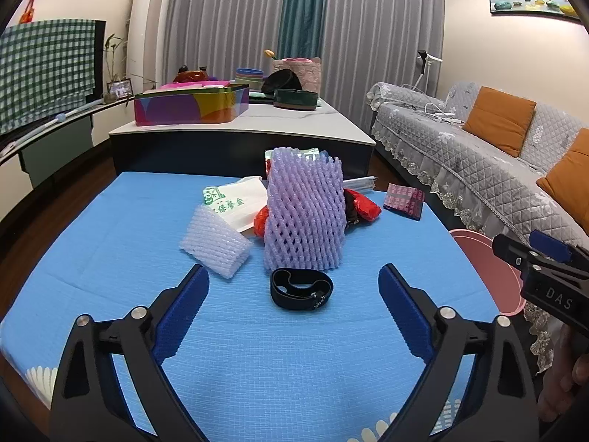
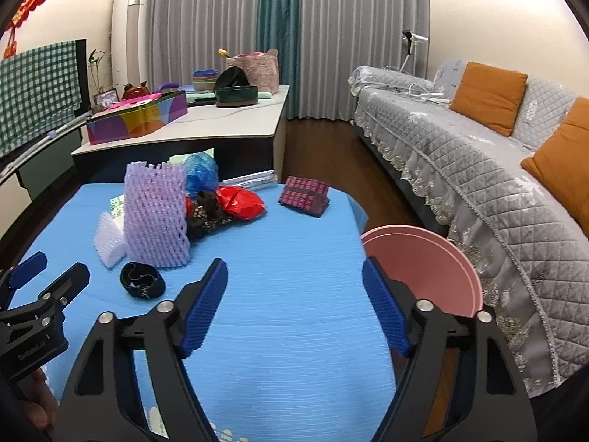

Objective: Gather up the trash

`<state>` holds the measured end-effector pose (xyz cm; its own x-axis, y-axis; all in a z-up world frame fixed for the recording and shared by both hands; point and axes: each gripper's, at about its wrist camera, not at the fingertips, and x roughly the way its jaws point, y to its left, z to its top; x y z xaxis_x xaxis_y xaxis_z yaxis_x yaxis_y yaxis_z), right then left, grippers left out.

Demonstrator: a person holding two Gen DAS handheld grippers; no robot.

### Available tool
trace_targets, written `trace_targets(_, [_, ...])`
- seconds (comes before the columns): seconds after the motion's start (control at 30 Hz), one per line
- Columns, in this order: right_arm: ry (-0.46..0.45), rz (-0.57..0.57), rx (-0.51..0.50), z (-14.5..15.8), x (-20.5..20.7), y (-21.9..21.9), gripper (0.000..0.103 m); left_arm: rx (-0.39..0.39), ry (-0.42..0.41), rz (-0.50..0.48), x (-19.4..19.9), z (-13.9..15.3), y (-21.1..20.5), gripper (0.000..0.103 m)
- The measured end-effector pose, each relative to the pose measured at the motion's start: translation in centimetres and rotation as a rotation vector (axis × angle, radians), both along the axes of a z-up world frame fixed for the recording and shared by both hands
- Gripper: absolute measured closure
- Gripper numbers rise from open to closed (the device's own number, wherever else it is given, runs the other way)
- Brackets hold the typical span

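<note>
Grey curtains, a quilted sofa with orange cushions and a cluttered low cabinet fill the upper part of both views; below them a counter (image 1: 110, 243) covered in a blue mat takes up the middle and foreground.

Trash sits bunched at the centre of the left-wrist view: a purple foam net sleeve (image 1: 304, 213) standing upright, a white foam net (image 1: 215, 241) lying just left of it, a printed white paper bag (image 1: 235, 200) behind that, a crumpled red plastic bag (image 1: 362, 208) to the sleeve's right, and a patterned wrapper (image 1: 404, 200) set apart further right. A black band (image 1: 301, 289) lies flat just in front of the sleeve, nearest the camera.

A pink bin (image 2: 423, 269) stands off the counter's edge at the right of the right-wrist view, probably so items can be dropped straight in.

The left hand-held gripper (image 1: 293, 294) hangs with its jaws wide and nothing between them, lined up on the black band, seemingly the first pick. The right hand-held gripper (image 2: 294, 294) is likewise spread and empty over bare mat, beside the bin. Nothing looks collected yet.
</note>
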<state>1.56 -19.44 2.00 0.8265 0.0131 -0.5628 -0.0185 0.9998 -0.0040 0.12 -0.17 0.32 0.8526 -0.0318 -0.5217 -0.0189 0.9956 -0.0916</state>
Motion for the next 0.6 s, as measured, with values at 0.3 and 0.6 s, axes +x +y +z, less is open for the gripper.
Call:
trace_targets(0.3, [0.021, 0.076, 0.103, -0.8, 2.1, 1.0, 0.054, -0.026, 0.009, 0.082, 1.3, 0.0, 2.2, 0.036])
trace_targets(0.6, [0.044, 0.180, 0.171, -2.2, 6.3, 4.3, 0.054, -0.015, 0.012, 0.125, 3.7, -0.7, 3.7, 0.043])
